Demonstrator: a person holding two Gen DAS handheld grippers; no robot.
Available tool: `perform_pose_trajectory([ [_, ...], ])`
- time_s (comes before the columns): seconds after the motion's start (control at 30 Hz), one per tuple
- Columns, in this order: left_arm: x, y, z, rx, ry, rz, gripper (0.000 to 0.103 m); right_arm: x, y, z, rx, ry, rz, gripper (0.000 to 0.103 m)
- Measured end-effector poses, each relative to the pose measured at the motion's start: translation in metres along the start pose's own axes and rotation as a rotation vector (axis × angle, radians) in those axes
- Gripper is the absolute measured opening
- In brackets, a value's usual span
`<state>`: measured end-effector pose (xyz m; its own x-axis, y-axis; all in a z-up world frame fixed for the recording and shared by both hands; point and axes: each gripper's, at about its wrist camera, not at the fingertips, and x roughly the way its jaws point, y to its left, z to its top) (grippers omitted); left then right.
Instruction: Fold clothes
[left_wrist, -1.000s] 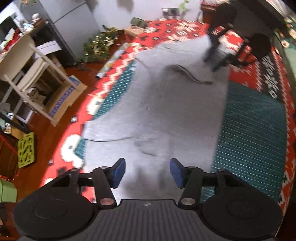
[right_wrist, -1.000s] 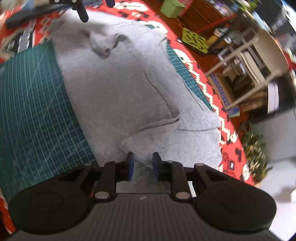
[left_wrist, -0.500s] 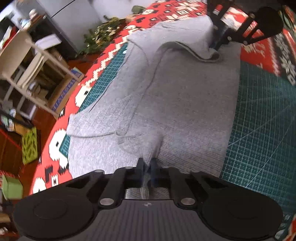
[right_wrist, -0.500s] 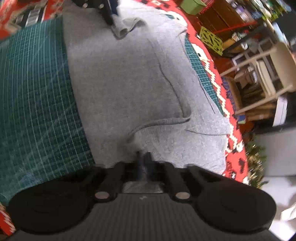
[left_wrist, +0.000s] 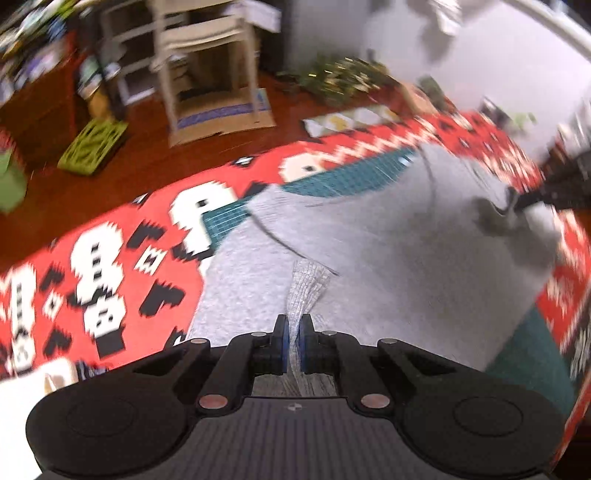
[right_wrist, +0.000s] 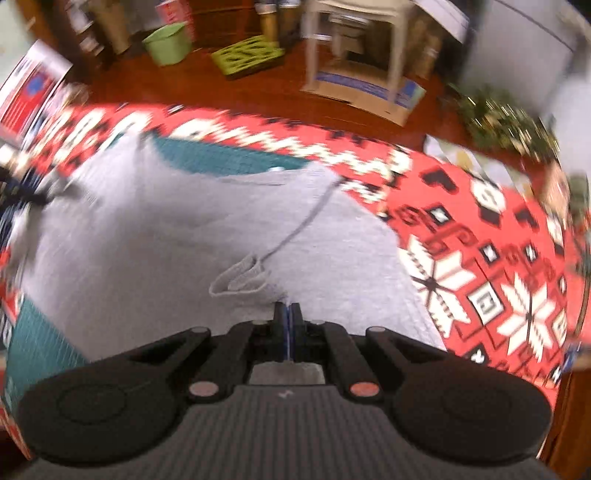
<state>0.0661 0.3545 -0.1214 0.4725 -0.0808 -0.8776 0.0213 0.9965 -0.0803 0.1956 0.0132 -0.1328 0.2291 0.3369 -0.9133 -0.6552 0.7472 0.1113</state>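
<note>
Both the left gripper (left_wrist: 292, 328) and right gripper (right_wrist: 287, 318) have fingers pinched on the grey garment (left_wrist: 388, 266) (blurred), which lies over the green mat (right_wrist: 225, 158).

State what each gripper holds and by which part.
Both grip the grey sweater: left gripper pinches a bunched fold at its near edge; right gripper likewise.

Grey knit garment (left_wrist: 388, 280) spread flat over green mat, ribbed edge pinched up, sleeve fold creased.
</note>
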Motion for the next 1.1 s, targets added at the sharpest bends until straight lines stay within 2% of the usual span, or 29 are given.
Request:
perform_pose_trajectory([
  [0.13, 0.009, 0.02, -0.007, -0.143, 0.032, -0.018, 0.006, 0.019, -0.039, 0.0, 0.2, 0.024, -0.002, 0.001],
  [0.27, 0.018, 0.031, -0.018, -0.222, 0.078, -0.041, 0.006, 0.028, -0.055, -0.005, 0.28, 0.032, -0.002, 0.001],
  [0.4, 0.023, 0.035, -0.024, -0.259, 0.102, -0.063, 0.009, 0.029, -0.056, -0.009, 0.286, 0.025, -0.012, 0.005],
  [0.47, 0.023, 0.038, -0.025, -0.289, 0.096, -0.081, 0.014, 0.029, -0.055, -0.01, 0.287, 0.015, -0.009, 0.012],
  [0.53, 0.021, 0.04, -0.025, -0.309, 0.088, -0.088, 0.025, 0.028, -0.052, -0.008, 0.275, 0.002, -0.014, 0.012],
  [0.63, 0.019, 0.041, -0.022, -0.312, 0.075, -0.083, 0.033, 0.028, -0.048, -0.003, 0.254, -0.01, -0.018, 0.012],
  [0.8, 0.019, 0.046, -0.014, -0.31, 0.064, -0.066, 0.034, 0.034, -0.048, 0.005, 0.248, -0.012, -0.028, 0.013],
  [0.9, 0.024, 0.046, -0.008, -0.296, 0.066, -0.086, 0.034, 0.037, -0.045, 0.007, 0.231, -0.008, -0.033, 0.013],
  [0.97, 0.029, 0.043, -0.004, -0.268, 0.082, -0.09, 0.033, 0.038, -0.042, 0.008, 0.2, -0.001, -0.046, 0.01],
  [1.0, 0.031, 0.041, -0.002, -0.255, 0.091, -0.093, 0.026, 0.037, -0.04, 0.008, 0.182, 0.0, -0.054, 0.007],
  [1.03, 0.033, 0.04, -0.002, -0.243, 0.101, -0.098, 0.006, 0.035, -0.038, 0.008, 0.167, -0.003, -0.06, 0.004],
  [1.1, 0.029, 0.036, -0.001, -0.212, 0.101, -0.096, 0.005, 0.027, -0.036, 0.008, 0.155, -0.014, -0.063, 0.004],
])
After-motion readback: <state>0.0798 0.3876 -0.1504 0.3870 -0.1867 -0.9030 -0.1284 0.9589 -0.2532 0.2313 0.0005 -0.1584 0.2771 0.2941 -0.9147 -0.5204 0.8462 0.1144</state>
